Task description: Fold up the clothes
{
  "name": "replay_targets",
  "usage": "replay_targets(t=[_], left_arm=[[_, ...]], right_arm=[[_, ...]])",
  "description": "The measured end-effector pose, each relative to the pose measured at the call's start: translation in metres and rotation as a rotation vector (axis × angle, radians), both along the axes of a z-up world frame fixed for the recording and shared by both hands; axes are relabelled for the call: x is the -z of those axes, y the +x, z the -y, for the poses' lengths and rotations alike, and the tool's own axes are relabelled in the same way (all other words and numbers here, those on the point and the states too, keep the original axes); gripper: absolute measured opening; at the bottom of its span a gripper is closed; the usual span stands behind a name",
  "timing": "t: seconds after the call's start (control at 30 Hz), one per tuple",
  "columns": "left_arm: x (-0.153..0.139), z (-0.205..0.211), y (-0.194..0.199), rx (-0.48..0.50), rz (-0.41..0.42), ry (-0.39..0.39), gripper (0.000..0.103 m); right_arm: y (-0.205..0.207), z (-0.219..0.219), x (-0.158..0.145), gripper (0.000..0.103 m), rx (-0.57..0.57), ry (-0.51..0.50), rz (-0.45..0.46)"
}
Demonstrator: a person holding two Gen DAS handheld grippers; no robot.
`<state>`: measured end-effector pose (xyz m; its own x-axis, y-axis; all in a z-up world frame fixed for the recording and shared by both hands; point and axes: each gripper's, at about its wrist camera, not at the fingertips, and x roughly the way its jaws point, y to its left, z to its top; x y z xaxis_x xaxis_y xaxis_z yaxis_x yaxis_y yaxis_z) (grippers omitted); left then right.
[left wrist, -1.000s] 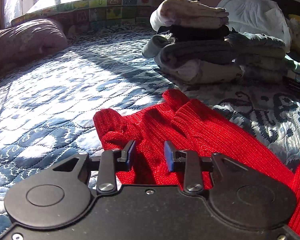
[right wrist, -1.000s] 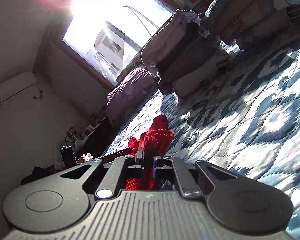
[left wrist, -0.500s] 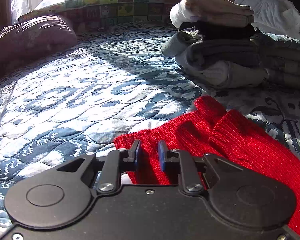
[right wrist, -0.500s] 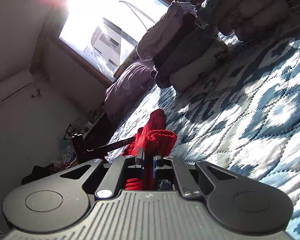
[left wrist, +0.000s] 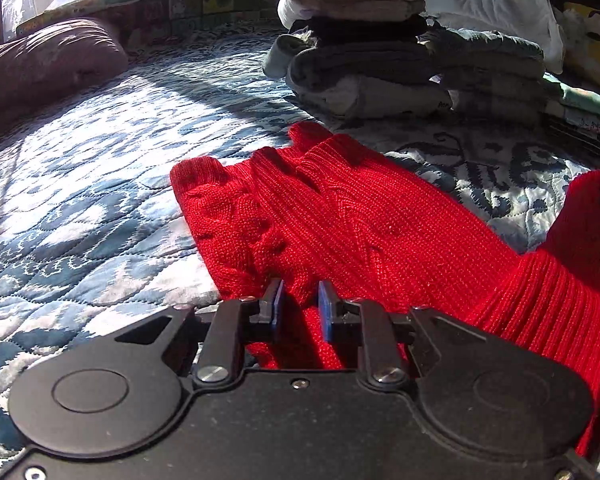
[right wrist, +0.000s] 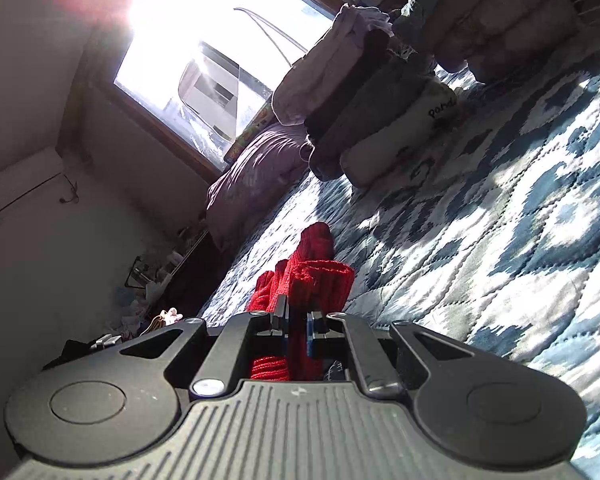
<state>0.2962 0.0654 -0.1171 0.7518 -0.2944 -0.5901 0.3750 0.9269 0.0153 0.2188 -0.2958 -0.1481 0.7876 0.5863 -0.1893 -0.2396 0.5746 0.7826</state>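
A red knitted sweater [left wrist: 360, 216] lies spread on the blue-and-white quilt [left wrist: 100, 184], one ribbed end rising at the right edge. My left gripper [left wrist: 302, 306] sits over its near edge, the blue pads [left wrist: 279, 308] pinched on a fold of the knit. In the right wrist view the sweater [right wrist: 312, 276] is bunched and stands up from the quilt [right wrist: 520, 240]. My right gripper [right wrist: 298, 330], tilted sharply, is shut on a thin ridge of that red fabric.
A stack of folded clothes [left wrist: 364, 48] stands on the bed beyond the sweater, also seen as the stack [right wrist: 380, 112] in the right wrist view. A purple pillow [left wrist: 48, 64] lies at the far left below the window. White bedding [left wrist: 496, 4] is piled behind the stack.
The left gripper's fingers closed from wide apart onto the sweater's edge, and the sweater now lies more spread in front of it. The right gripper stayed shut on the knit and tilted slightly.
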Motion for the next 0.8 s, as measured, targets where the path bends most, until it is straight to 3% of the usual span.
replay_targets(t=[0.1, 0.2, 0.3, 0.37, 0.43, 0.53, 0.67, 0.8], left_arm=[[-0.029, -0.014, -0.030, -0.022, 0.048, -0.079, 0.018], [-0.036, -0.024, -0.061, -0.025, 0.033, -0.113, 0.018], [-0.004, -0.020, -0.075, -0.033, -0.061, -0.140, 0.017], [0.015, -0.013, -0.078, -0.036, -0.033, -0.135, 0.018], [-0.002, -0.018, -0.086, -0.083, -0.037, -0.159, 0.018], [-0.028, -0.026, -0.120, -0.053, 0.046, -0.189, 0.018], [-0.021, -0.026, -0.158, 0.003, 0.004, -0.185, 0.018], [-0.003, -0.008, -0.164, 0.061, -0.036, -0.136, 0.018]], right_arm=[[-0.003, 0.000, 0.001, 0.009, 0.017, -0.001, 0.001], [-0.004, -0.001, 0.000, 0.009, 0.023, -0.017, 0.013], [-0.003, -0.002, 0.000, 0.010, 0.034, -0.026, 0.017], [-0.005, -0.003, -0.002, 0.009, 0.042, -0.028, 0.030], [-0.006, -0.005, -0.004, 0.009, 0.051, -0.031, 0.043], [-0.008, -0.007, -0.011, 0.009, 0.041, -0.024, 0.073], [-0.005, -0.015, -0.026, 0.010, 0.030, -0.038, 0.096], [0.001, -0.026, -0.050, 0.009, 0.021, -0.079, 0.137]])
